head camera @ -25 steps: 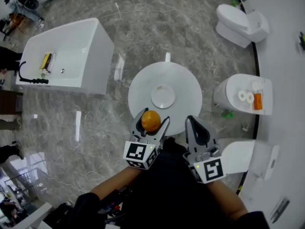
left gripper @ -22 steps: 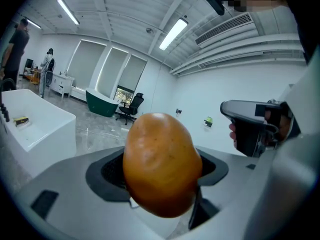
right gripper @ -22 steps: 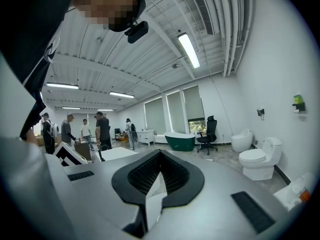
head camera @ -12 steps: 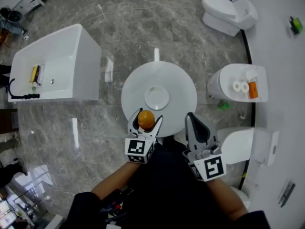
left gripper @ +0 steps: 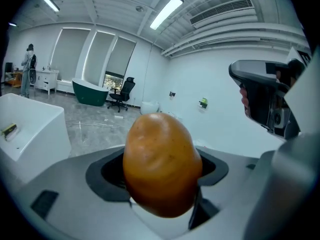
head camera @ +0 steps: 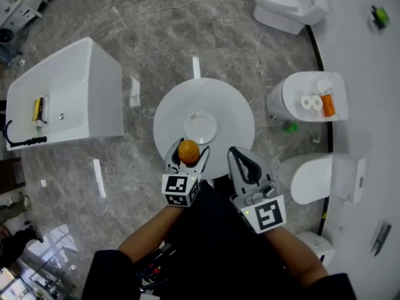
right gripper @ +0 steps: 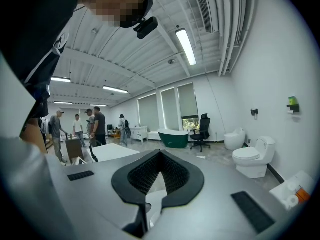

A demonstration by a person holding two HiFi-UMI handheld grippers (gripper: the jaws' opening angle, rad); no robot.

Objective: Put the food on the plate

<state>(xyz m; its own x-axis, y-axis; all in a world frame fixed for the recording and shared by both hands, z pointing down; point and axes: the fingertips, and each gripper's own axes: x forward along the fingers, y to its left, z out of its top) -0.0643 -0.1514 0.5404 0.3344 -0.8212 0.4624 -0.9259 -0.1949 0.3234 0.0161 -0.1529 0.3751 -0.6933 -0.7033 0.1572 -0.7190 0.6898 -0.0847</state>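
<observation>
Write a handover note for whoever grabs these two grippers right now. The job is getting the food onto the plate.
Left gripper: shut on the orange fruit, held over the near side of the round white table.
Right gripper: shut, empty, beside the left one.
Plate: bare, at the table's middle, just beyond the fruit.
Done: fruit is in the grip.
Left: carry it forward over the plate, lower it, open the jaws.
</observation>
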